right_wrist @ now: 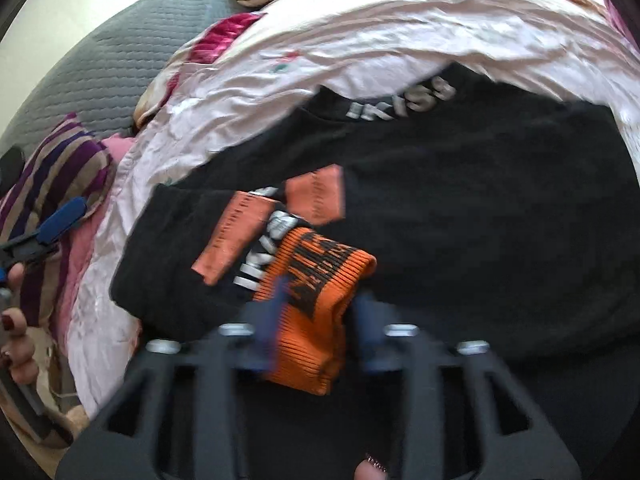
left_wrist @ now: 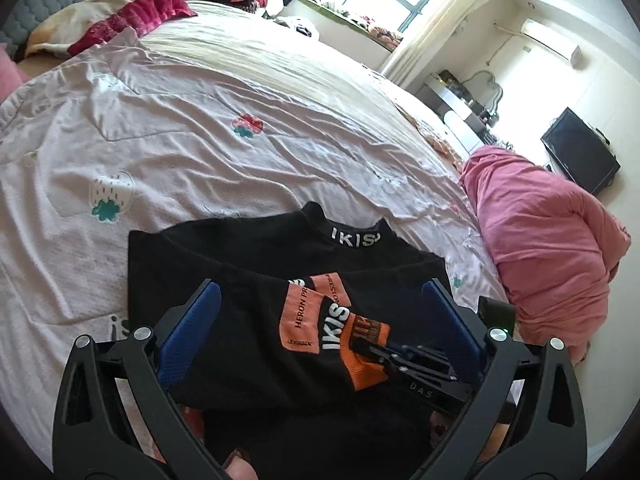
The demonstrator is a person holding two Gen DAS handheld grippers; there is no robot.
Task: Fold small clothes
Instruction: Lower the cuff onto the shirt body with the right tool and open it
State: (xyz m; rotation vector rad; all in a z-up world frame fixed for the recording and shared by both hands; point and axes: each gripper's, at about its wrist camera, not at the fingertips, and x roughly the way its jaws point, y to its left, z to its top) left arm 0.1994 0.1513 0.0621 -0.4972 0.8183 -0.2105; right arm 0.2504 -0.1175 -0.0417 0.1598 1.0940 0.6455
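A small black sweater (left_wrist: 240,252) with orange patches and white lettering lies folded on the bed. My left gripper (left_wrist: 320,292) hovers over it, open wide, its blue pads (left_wrist: 208,312) apart on either side of the folded sleeve and clear of the cloth. My right gripper (left_wrist: 372,350) comes in from the right and is shut on the orange ribbed cuff (left_wrist: 368,364). In the blurred right wrist view the cuff (right_wrist: 316,344) sits between the right gripper (right_wrist: 320,296) fingers, with the sweater body (right_wrist: 460,200) beyond. One left-gripper pad (right_wrist: 64,216) shows at the left edge.
The pale pink bed sheet (left_wrist: 240,80) is wrinkled and spreads far behind the sweater. A rolled pink quilt (left_wrist: 540,240) lies at the right. A red-and-cream pillow (left_wrist: 132,20) and a grey headboard (right_wrist: 100,60) are at the back. A striped cloth (right_wrist: 60,172) lies left.
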